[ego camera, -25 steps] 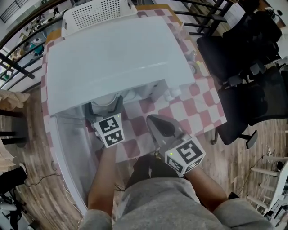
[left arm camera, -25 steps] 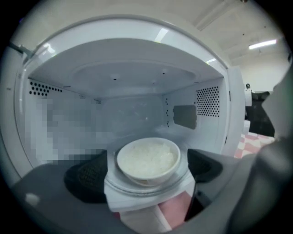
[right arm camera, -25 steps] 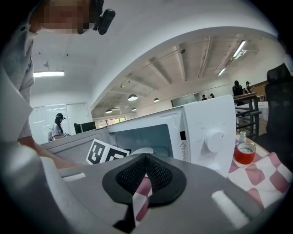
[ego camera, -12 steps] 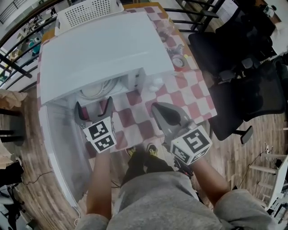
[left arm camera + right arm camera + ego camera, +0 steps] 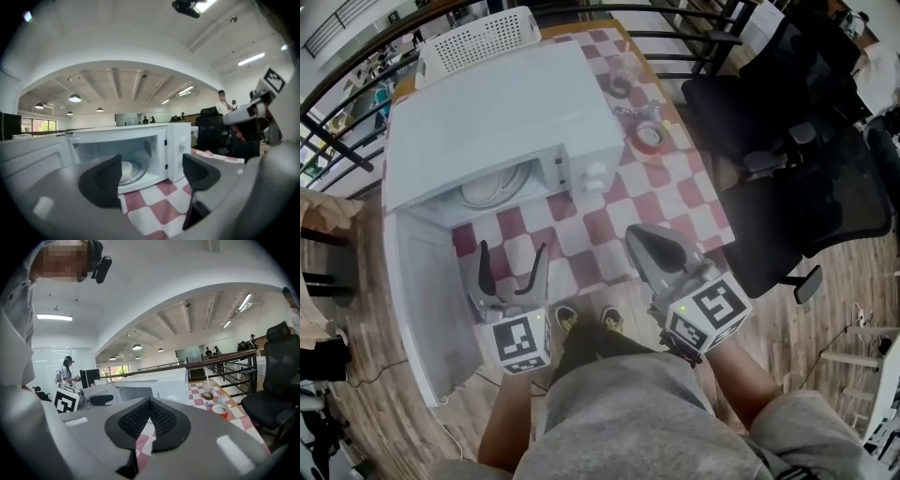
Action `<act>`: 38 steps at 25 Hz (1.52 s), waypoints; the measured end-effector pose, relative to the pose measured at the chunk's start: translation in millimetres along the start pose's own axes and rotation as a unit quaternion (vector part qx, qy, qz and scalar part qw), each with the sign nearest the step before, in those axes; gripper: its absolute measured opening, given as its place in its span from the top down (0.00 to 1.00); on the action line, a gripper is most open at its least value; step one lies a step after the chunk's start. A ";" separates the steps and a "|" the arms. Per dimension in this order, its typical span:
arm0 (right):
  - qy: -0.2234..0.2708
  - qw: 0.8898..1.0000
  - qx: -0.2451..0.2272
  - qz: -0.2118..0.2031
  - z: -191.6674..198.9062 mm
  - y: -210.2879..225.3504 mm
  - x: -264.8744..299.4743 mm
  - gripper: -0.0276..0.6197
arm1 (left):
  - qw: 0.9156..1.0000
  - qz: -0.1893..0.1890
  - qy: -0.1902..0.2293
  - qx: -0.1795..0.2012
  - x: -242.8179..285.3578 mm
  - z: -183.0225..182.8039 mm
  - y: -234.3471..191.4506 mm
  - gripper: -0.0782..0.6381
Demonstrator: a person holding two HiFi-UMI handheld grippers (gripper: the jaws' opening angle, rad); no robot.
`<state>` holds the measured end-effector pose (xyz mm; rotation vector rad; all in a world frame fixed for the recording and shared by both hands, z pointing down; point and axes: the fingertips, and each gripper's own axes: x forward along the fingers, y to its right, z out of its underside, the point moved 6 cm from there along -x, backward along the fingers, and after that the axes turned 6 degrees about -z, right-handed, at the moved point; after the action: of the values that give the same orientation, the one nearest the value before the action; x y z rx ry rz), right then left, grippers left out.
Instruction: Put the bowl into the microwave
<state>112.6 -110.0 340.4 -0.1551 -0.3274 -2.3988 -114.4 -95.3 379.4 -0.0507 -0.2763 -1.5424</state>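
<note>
The bowl (image 5: 125, 170) sits inside the open microwave (image 5: 502, 117), upper left of the head view. The left gripper (image 5: 511, 264) has backed out toward lower left, its empty jaws wide but closing, so the placing looks done. The right gripper (image 5: 649, 246), lower centre, has its jaws pressed together on nothing.

No words, brands or numbers are legible. The only signs are black-and-white square markers: one marker (image 5: 518, 339) on the left cube (image 5: 490, 331), another on the right cube (image 5: 739, 315).
</note>
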 end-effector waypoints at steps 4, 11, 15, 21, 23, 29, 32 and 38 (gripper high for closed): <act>0.005 1.000 -0.008 -0.011 -7.2 -1.8 -15.1 0.96 | 0.998 0.026 0.056 -0.011 -37.7 -34.3 21.4 0.55; 0.020 0.999 -0.009 -0.029 -17.2 -8.9 -41.9 0.96 | 0.996 0.031 0.063 -0.050 -86.3 -54.1 31.6 0.87; 0.019 0.999 -0.017 -0.040 -13.4 -10.1 -60.3 0.96 | 0.997 0.034 0.060 -0.042 -107.0 -55.5 44.4 0.88; 0.014 0.999 -0.020 -0.040 -3.1 -7.3 -83.3 0.96 | 0.997 0.029 0.050 -0.046 -122.0 -52.0 56.5 0.87; 0.018 0.999 -0.012 -0.038 -2.4 -6.5 -89.0 0.96 | 0.997 0.031 0.045 -0.048 -124.8 -51.8 58.8 0.87; 0.025 0.999 -0.006 -0.030 -3.0 -1.8 -95.2 0.96 | 0.998 0.033 0.041 -0.047 -128.3 -53.7 59.6 0.87; 0.026 0.999 -0.007 -0.034 -3.1 -4.3 -93.3 0.96 | 0.997 0.027 0.034 -0.061 -129.8 -52.3 56.8 0.87; 0.025 0.999 -0.006 -0.037 -1.7 -5.6 -88.4 0.96 | 0.997 0.020 0.027 -0.069 -126.7 -48.1 54.3 0.87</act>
<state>175.0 -50.4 320.1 -0.0904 -0.3012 -2.4729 -54.2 20.6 314.0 -0.1218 -0.1252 -1.5190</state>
